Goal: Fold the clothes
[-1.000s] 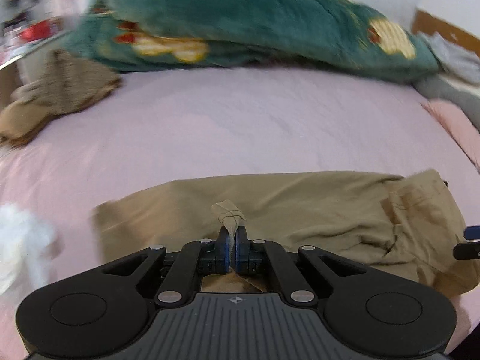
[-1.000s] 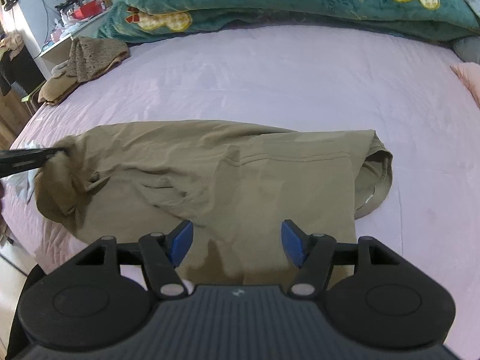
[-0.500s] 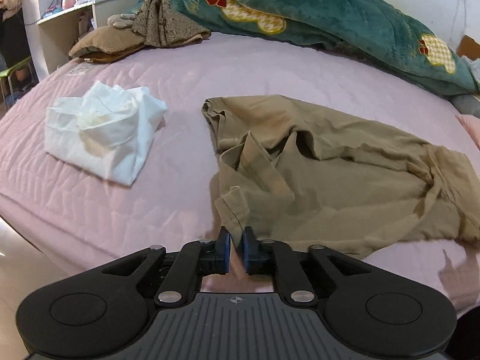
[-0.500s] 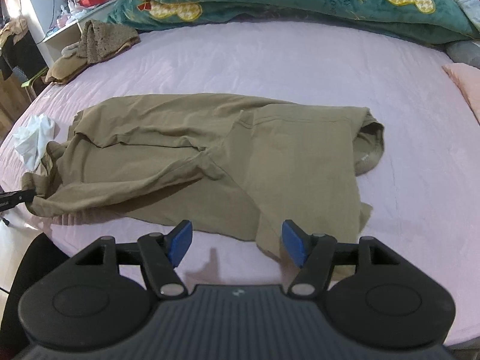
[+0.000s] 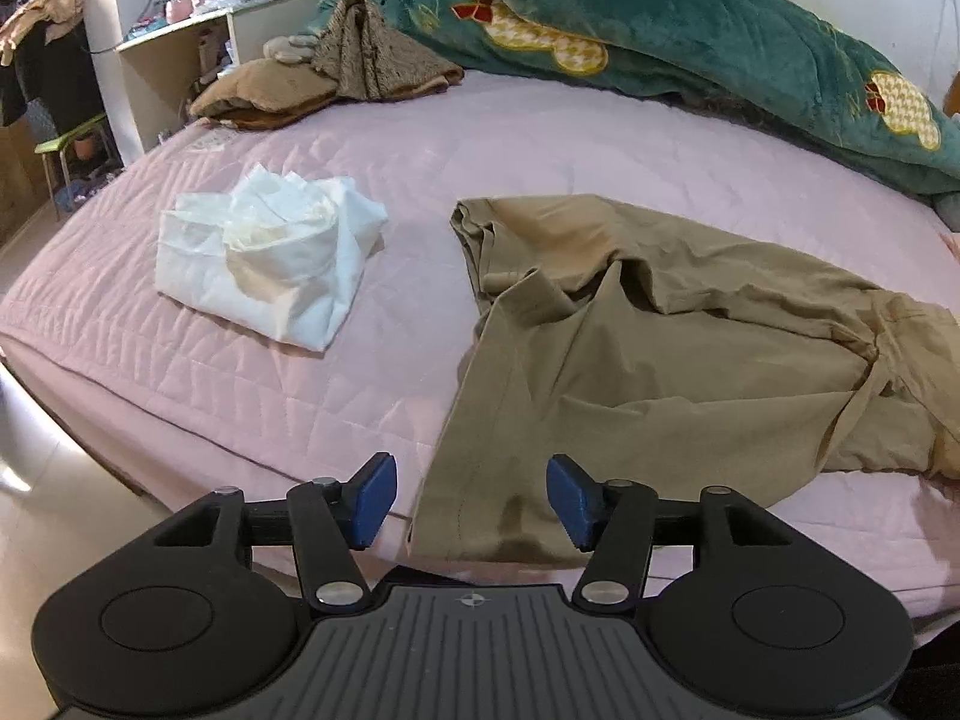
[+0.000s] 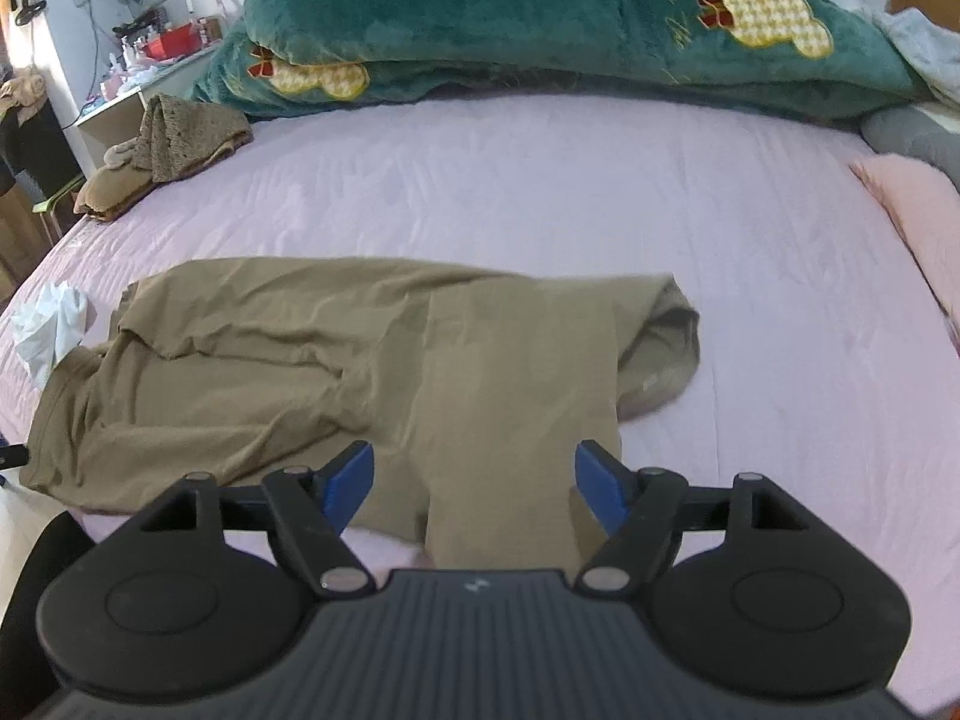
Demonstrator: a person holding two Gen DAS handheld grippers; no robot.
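Broadly, the pink bed (image 5: 540, 138) leaves plenty of bare sheet beyond the khaki shirt (image 5: 660, 360), which sprawls rumpled along its near edge. My left gripper (image 5: 471, 501) and right gripper (image 6: 474, 483) are both opening, pinching nothing; I should smooth the creases first, keeping clear of the white cloth (image 5: 270, 258).

Left gripper (image 5: 471, 501): angled downward, jaws opening, blue pads apart and pressing on nothing. Right gripper (image 6: 474, 483): angled downward, jaws opening wider, pads likewise clear of any grip.
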